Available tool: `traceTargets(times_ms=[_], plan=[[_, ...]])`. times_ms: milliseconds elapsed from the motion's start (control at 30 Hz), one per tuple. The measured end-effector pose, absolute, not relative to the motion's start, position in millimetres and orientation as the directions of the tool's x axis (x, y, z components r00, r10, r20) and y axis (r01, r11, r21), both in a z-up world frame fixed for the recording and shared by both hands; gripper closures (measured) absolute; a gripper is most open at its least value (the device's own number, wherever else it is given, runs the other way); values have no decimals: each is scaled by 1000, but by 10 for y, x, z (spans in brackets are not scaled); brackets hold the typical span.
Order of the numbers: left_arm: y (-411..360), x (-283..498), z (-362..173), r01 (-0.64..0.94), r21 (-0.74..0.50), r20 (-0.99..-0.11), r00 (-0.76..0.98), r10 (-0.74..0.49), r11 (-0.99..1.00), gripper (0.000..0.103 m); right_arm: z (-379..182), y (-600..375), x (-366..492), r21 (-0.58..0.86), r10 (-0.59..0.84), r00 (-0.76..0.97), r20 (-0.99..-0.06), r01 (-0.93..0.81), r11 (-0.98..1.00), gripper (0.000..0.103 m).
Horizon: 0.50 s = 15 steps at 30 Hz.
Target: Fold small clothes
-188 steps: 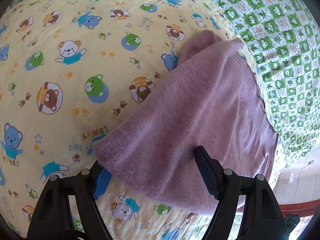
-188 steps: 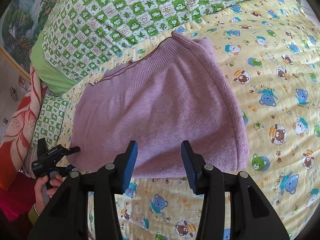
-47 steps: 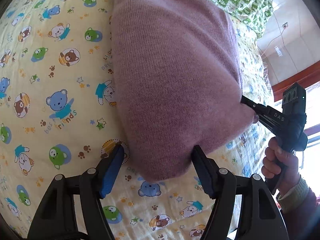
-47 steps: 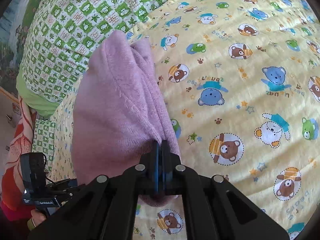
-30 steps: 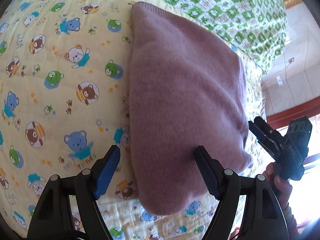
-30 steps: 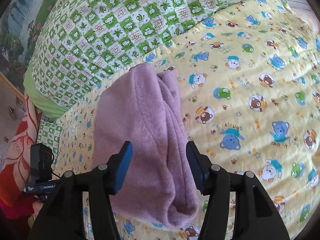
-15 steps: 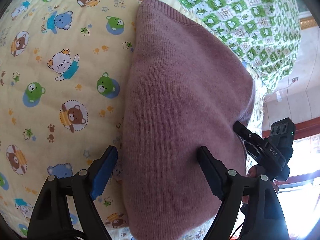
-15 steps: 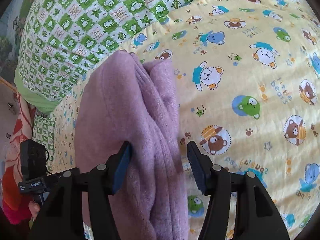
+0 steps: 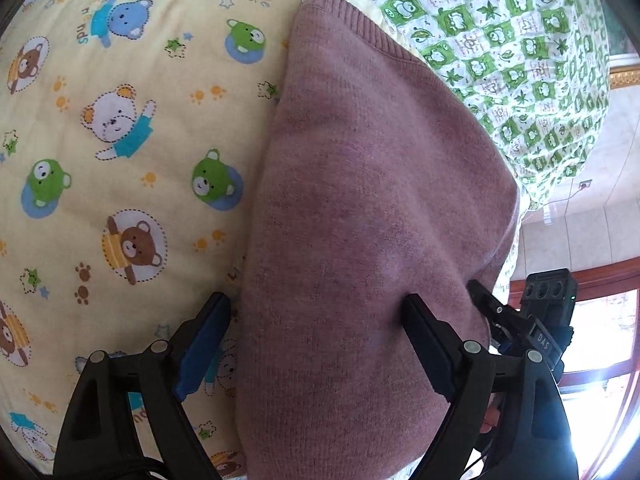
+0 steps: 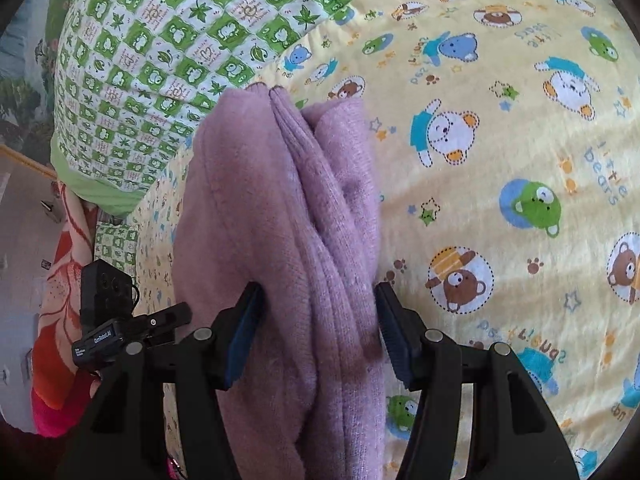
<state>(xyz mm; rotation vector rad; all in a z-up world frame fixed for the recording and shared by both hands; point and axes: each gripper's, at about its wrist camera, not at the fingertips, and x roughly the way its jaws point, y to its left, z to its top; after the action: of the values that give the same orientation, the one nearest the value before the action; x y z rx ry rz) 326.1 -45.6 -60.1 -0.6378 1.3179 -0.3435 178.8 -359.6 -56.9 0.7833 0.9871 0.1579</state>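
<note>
A mauve knitted garment point(image 9: 360, 208) lies folded into a long stack on the yellow bear-print quilt point(image 9: 120, 128). My left gripper point(image 9: 316, 320) is open, its jaws straddling the near part of the garment from above. In the right wrist view the folded layers point(image 10: 288, 216) show edge-on. My right gripper point(image 10: 318, 316) is open with the stack's side between its jaws. The right gripper also shows in the left wrist view point(image 9: 520, 320), at the garment's right edge. The left gripper shows in the right wrist view point(image 10: 132, 324), left of the stack.
A green-and-white checked quilt point(image 9: 520, 40) lies beyond the garment, also in the right wrist view point(image 10: 180, 40). The bed's edge falls to a tiled floor point(image 9: 580, 240) at the right. An orange-red patterned cloth point(image 10: 60, 280) hangs at the bed's side.
The right gripper let go of the garment's edge and opened; the garment now lies folded over. Both grippers have moved closer to the stack and now straddle it.
</note>
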Motion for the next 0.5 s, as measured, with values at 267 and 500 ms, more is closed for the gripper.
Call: traceTargets(times_ms=[267,500], plan=[[-584,3240,-490,-56,-603,-780,251,-573,796,54,-707,-3483,1721,717,518,561,-646,212,664,62],[-494,3068,-104,-13,-608,-755,320,-573,794,63,-413,-3369,1621,767,530,634,-564,163,621,69]])
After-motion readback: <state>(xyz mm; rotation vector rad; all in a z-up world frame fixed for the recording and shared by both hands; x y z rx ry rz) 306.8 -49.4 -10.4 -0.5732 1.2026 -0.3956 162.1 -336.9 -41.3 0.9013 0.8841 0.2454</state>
